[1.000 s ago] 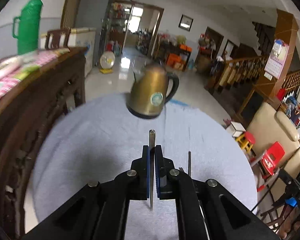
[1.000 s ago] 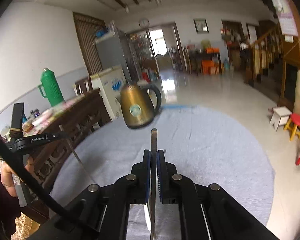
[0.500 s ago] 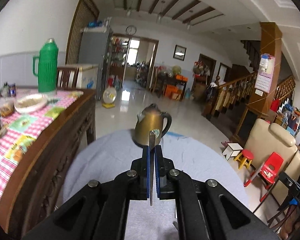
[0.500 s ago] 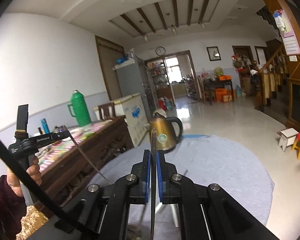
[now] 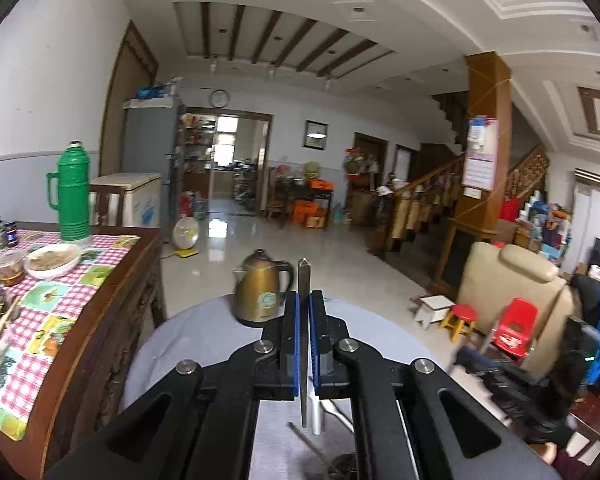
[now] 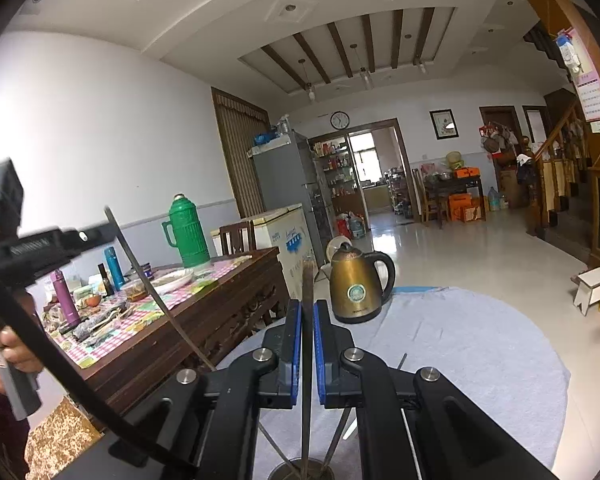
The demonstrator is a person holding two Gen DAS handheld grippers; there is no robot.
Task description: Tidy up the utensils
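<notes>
My left gripper is shut on a thin metal utensil handle that stands upright between its blue pads. My right gripper is shut on another metal utensil handle, whose lower end reaches down into a round metal holder with other utensils in it. The holder's rim also shows in the left wrist view. The left gripper with its utensil appears raised at the left of the right wrist view. Both grippers are above a round table with a grey cloth.
A brass kettle stands at the far edge of the grey cloth and also shows in the right wrist view. A wooden sideboard with a checked cloth, bowls and a green thermos is to the left. Stools are on the right.
Both grippers have tilted up and risen, so the views now look into the room instead of down at the cloth. Each still holds its utensil.
</notes>
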